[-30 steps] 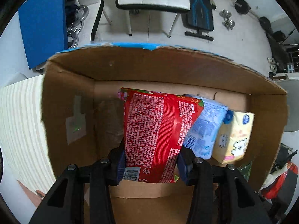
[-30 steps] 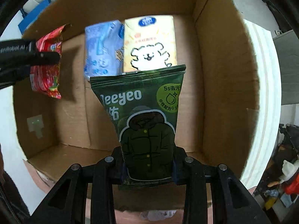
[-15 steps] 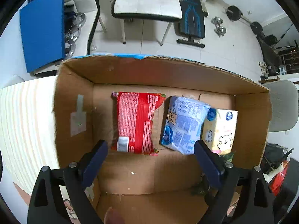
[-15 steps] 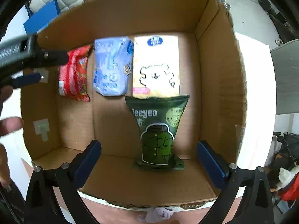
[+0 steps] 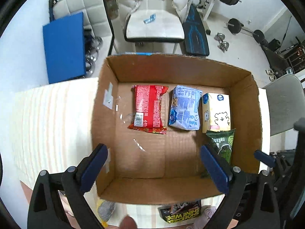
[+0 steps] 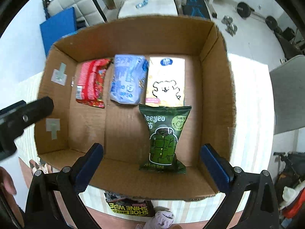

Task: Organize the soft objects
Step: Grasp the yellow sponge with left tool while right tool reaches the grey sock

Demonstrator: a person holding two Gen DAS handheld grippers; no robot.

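Cardboard box on striped table. Inside, along the box's far wall, left to right: red packet, blue packet, yellow tissue pack. Green packet lies flat just nearer than the yellow pack, touching its edge. Left gripper jaws wide apart, empty, above box's near side. Right gripper likewise spread, empty.
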